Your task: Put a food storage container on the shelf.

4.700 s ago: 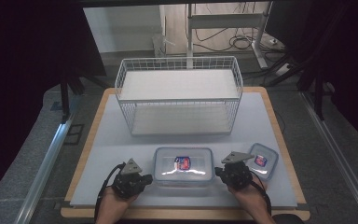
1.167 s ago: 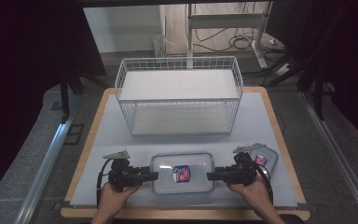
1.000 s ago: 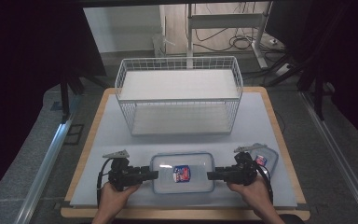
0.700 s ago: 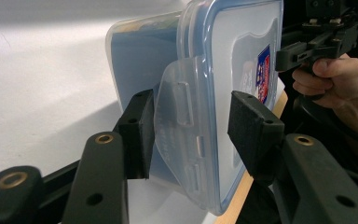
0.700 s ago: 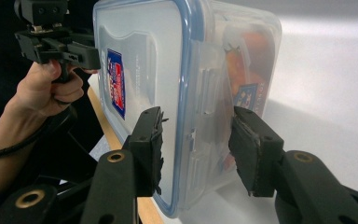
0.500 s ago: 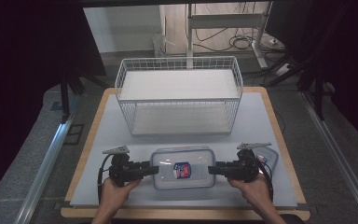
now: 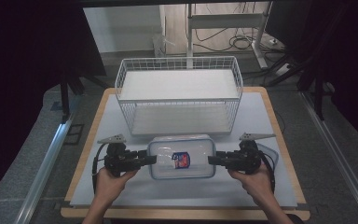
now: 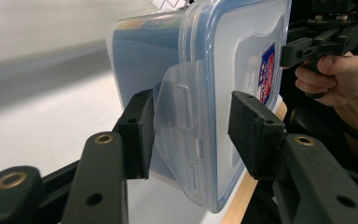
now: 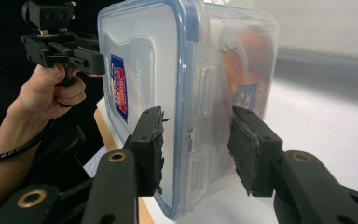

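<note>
On the left side: the left gripper (image 7: 151, 159) is closed over the left short end of the clear container (image 7: 182, 140). One jaw lies under the body and the other over the lid, across the side latch.
At the middle: the container hangs level between the two grippers, lid upward. It is over the front part of the table (image 7: 261, 116), just before the wire basket (image 7: 177, 63).
On the right side: the right gripper (image 7: 212, 159) is closed over the opposite short end in the same way.
Behind the right hand: a smaller box (image 7: 271, 151) rests on the table, untouched.
Step in hand: I judge it is the two-handed carry of the container toward the basket.
Next move needs: both hands going forward together at equal height, high enough to pass the front rim of the basket. The grip must not loosen, or one end may drop.
</note>
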A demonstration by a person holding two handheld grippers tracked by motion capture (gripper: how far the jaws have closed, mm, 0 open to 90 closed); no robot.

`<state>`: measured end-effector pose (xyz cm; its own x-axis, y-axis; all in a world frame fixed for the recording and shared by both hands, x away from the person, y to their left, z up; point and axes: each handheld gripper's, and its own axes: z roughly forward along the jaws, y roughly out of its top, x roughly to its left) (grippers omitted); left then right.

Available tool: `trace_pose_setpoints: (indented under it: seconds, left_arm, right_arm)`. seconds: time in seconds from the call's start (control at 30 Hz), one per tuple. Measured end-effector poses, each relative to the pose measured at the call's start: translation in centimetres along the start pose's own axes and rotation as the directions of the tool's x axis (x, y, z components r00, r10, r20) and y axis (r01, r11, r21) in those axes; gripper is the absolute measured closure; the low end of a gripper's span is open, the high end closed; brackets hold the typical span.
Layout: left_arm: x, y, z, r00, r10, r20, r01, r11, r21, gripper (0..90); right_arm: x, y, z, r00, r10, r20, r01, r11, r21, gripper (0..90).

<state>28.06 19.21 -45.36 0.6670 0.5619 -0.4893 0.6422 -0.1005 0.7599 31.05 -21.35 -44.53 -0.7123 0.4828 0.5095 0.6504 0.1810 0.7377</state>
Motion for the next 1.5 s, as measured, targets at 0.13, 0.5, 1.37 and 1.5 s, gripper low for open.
trace_pose_setpoints:
  seconds: [0.13,0.5,1.37,1.5]
  left_arm:
    - [-0.4,1.4,-0.4,0.9998,0.018,-0.004,-0.018,0.9998,-0.004,51.9]
    - [-0.8,4.7,-1.6,0.9987,0.041,-0.031,-0.042,0.9988,-0.024,51.7]
    - [0.0,12.7,-3.2,0.9963,0.07,-0.05,-0.073,0.9951,-0.067,51.4]
    - [0.2,14.1,-3.3,0.9958,0.07,-0.059,-0.074,0.9951,-0.065,51.4]
  right_arm:
    - [0.5,1.3,-0.5,0.9996,-0.025,0.008,0.025,0.9996,-0.013,56.1]
    - [1.0,4.7,-0.8,0.9988,-0.049,0.007,0.049,0.9979,-0.042,55.8]
    - [1.5,12.8,-1.4,0.9958,-0.084,0.036,0.087,0.9897,-0.113,55.3]
    - [1.1,14.0,-1.3,0.9969,-0.072,0.033,0.076,0.9882,-0.133,55.2]
